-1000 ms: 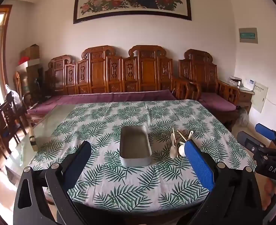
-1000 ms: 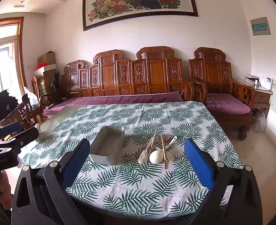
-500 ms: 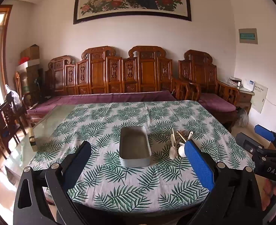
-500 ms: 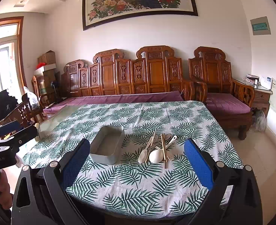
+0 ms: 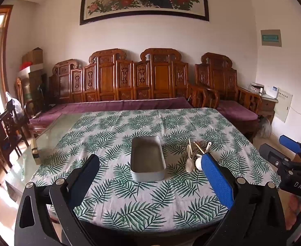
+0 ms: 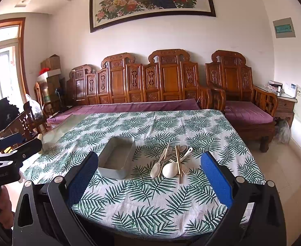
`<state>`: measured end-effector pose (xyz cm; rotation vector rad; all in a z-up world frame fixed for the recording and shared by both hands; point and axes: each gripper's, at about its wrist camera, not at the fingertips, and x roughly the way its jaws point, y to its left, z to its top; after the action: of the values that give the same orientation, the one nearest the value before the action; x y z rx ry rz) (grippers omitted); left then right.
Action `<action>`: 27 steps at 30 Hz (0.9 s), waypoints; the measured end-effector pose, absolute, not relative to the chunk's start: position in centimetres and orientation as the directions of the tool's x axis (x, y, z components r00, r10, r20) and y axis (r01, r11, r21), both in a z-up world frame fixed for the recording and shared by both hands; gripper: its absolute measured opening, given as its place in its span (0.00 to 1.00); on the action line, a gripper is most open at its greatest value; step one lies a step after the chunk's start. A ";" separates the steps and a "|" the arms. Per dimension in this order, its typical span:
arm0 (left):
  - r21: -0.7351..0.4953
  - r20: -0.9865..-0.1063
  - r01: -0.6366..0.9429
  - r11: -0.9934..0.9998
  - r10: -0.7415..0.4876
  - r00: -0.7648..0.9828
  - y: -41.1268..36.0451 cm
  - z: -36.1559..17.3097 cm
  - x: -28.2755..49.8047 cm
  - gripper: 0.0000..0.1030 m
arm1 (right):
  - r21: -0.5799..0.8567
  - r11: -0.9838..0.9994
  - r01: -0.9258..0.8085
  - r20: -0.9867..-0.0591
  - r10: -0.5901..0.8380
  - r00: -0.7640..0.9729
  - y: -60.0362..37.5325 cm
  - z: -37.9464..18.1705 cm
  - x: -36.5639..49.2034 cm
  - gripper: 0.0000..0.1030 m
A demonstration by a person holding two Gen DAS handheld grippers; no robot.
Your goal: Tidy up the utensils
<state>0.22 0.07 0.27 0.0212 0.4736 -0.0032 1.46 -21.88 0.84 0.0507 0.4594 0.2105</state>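
Both fisheye views are evenly lit by soft daylight, which is admitted through the wood-framed window (image 6: pixel 4 65) far to the left of the hand-held grippers and is blown out to near white there. Only a faint, soft shadow is cast beside the grey rectangular metal tray (image 5: pixel 147 158) on the green-and-white leaf-patterned tablecloth (image 6: pixel 150 196), and a pale sheen is seen on the bare glass tabletop (image 5: pixel 52 135) at the left. Straight lines are bowed strongly toward the edges, the corners are vignetted black, and the centre is rendered sharp while the near blue-padded fingers (image 5: pixel 217 179) are slightly soft.
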 end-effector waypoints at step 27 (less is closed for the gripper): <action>0.012 -0.440 0.017 1.000 -0.010 0.898 -0.2 0.3 -0.4 0.94 | 0.099 0.977 -0.190 -0.438 0.214 0.873 -21.9 0.6 1.5 0.97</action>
<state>-0.35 -0.18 0.32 0.0157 0.4558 -0.0139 1.51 -21.88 0.60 0.0531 0.4629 0.2110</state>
